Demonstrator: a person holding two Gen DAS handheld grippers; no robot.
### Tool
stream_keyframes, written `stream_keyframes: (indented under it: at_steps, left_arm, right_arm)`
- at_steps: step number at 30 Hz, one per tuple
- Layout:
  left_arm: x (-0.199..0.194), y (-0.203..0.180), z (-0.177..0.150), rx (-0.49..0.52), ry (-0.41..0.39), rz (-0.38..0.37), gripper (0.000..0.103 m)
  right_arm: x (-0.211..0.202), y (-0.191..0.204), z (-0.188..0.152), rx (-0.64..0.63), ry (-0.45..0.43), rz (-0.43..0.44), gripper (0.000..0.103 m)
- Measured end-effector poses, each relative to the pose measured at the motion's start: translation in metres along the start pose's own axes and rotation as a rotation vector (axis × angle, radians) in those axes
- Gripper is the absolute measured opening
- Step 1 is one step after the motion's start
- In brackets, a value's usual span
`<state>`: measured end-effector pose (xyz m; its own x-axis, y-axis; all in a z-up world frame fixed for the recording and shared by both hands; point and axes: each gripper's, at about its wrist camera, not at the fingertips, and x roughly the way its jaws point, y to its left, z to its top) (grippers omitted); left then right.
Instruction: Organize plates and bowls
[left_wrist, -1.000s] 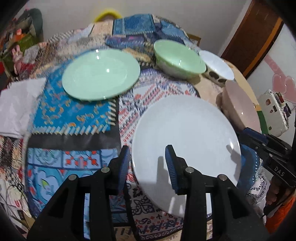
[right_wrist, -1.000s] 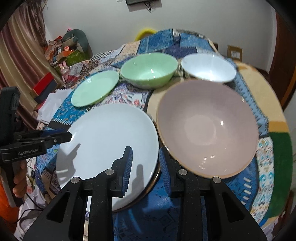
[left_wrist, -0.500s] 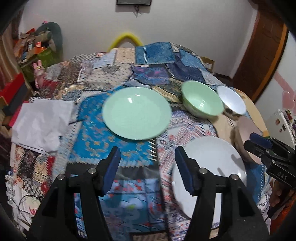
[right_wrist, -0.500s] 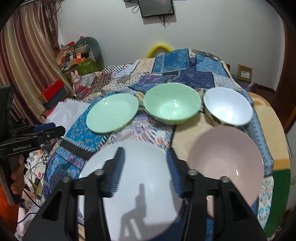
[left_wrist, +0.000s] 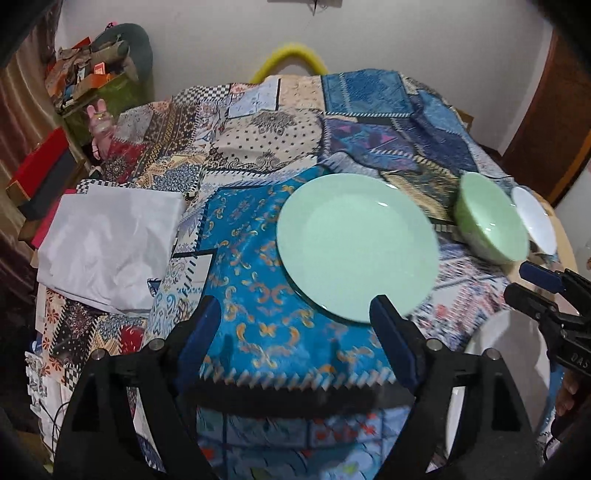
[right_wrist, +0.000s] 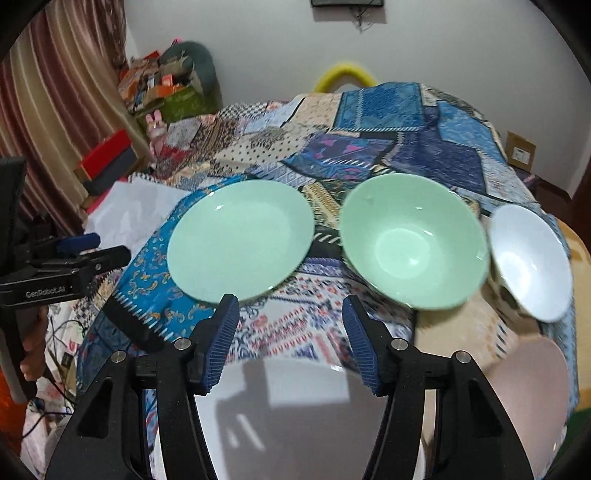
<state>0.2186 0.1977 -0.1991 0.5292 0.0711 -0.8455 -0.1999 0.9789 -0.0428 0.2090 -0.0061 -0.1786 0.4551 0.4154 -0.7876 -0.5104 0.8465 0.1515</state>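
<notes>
Two glossy round green dishes (right_wrist: 240, 240) on patchwork cloth (right_wrist: 406, 147).

Left tool (left_wrist: 295, 332) jaws spread wide, empty. Right tool (right_wrist: 290, 336) jaws also wide apart, empty. Both held level, side by side.

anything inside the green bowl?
Nothing: the right wrist view shows the green bowl down to its bare bottom, only glare spots. What lies under it on the patchwork cloth is covered.
</notes>
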Motion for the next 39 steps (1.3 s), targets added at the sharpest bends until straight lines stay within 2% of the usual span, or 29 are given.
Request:
stream_keyframes:
  at_steps: [8, 10, 15, 18, 23, 31, 39]
  left_arm:
    - [0.049, 0.015, 0.016, -0.013, 0.044, -0.044, 0.081]
    - [0.059, 0.016, 0.02, -0.004, 0.049, -0.056, 0.076]
    - [0.082, 0.019, 0.026, -0.011, 0.081, -0.093, 0.054]
    - [0.095, 0.021, 0.029, -0.028, 0.106, -0.125, 0.044]
    - [0.101, 0.019, 0.036, -0.022, 0.09, -0.159, 0.042]
    - [0.104, 0.017, 0.039, -0.014, 0.093, -0.174, 0.038]
    - [0.078, 0.028, 0.01, -0.006, 0.123, -0.153, 0.038]
  right_arm:
    - [0.042, 0.004, 0.015, 0.006, 0.104, 0.021, 0.054]
    - [0.05, 0.005, 0.017, 0.003, 0.121, 0.019, 0.052]
    - [0.07, 0.005, 0.019, 0.006, 0.177, 0.01, 0.039]
    - [0.079, 0.006, 0.02, 0.003, 0.197, 0.006, 0.036]
    - [0.085, 0.005, 0.024, 0.013, 0.199, -0.009, 0.035]
    - [0.092, 0.003, 0.028, 0.04, 0.205, -0.004, 0.032]
    - [0.086, 0.014, 0.019, -0.003, 0.249, 0.077, 0.03]
